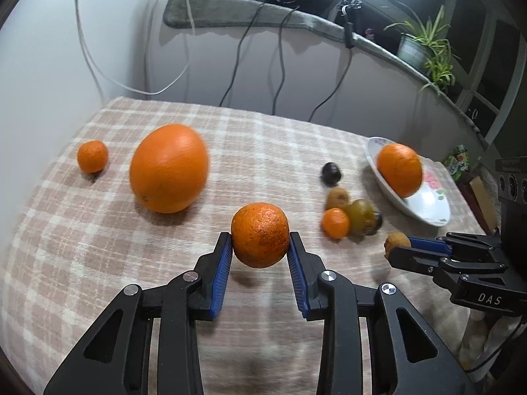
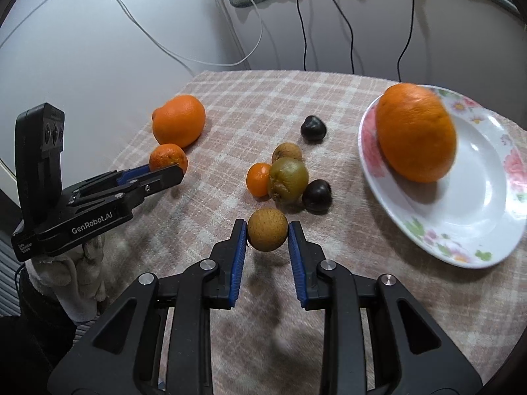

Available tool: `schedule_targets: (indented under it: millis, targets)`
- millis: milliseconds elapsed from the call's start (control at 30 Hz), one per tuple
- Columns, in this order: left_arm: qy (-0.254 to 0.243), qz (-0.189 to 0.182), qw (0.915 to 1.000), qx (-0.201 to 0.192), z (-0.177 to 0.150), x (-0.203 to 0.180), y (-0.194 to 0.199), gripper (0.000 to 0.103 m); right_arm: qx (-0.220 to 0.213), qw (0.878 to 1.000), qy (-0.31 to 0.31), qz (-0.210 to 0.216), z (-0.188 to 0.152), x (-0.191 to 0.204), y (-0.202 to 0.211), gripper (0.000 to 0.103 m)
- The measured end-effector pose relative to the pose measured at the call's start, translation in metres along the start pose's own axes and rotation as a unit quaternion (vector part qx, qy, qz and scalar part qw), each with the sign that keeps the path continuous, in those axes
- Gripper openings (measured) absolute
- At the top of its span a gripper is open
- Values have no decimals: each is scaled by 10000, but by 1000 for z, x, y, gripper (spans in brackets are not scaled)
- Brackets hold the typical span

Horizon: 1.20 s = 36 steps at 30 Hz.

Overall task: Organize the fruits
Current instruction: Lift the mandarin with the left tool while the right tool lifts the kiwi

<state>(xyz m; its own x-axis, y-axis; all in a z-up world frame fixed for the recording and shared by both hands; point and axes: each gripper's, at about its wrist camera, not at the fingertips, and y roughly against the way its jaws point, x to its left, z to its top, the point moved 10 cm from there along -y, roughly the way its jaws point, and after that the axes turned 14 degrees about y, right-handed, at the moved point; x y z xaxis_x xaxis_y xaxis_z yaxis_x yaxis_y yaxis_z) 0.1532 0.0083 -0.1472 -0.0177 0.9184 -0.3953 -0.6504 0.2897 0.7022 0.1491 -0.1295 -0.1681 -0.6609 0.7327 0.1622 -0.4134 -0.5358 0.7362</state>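
Checked cloth [image 2: 230, 98] still scattered. One big orange [image 2: 415, 133] on plate [image 2: 461, 217]. My left gripper [image 1: 260, 247] pinches mandarin [image 1: 260, 239]; right gripper [image 2: 267, 233] pinches brown fruit [image 2: 267, 233], both lifted. I judge most sorting left.

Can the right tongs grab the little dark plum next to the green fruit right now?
Probably not yet. The right tongs are already shut on a brown fruit, so they're full. The dark plum itself lies in the open just ahead, beside the green fruit, so nothing else blocks it.
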Motion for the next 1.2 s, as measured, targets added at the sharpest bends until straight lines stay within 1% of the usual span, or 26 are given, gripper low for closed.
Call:
schedule_targets:
  millis: [200,300,600,733,900,1200]
  targets:
    - [-207,-284,9994,36,-4,-35,2,32,-232,9996,-128,-57,-2,-12,28,27]
    - [-316,-449,9985,79,-8,-54,1,32,-320,9992,-191,-153,-5,-22,42,27]
    - [-733,-857,9934,208,-21,-117,-4,32,-492,9965,-459,-496,-17,-65,73,27]
    - [-845,-1003,9910,262,-26,-141,-6,32,-555,9949,-552,-637,-18,-83,83,27]
    - [-1040,-1130,9875,352,-34,-171,-15,32,-576,9931,-633,-796,-21,-109,89,27]
    - [-1319,-1198,9830,448,-41,-206,-32,32,-540,9913,-726,-958,-26,-149,92,27]
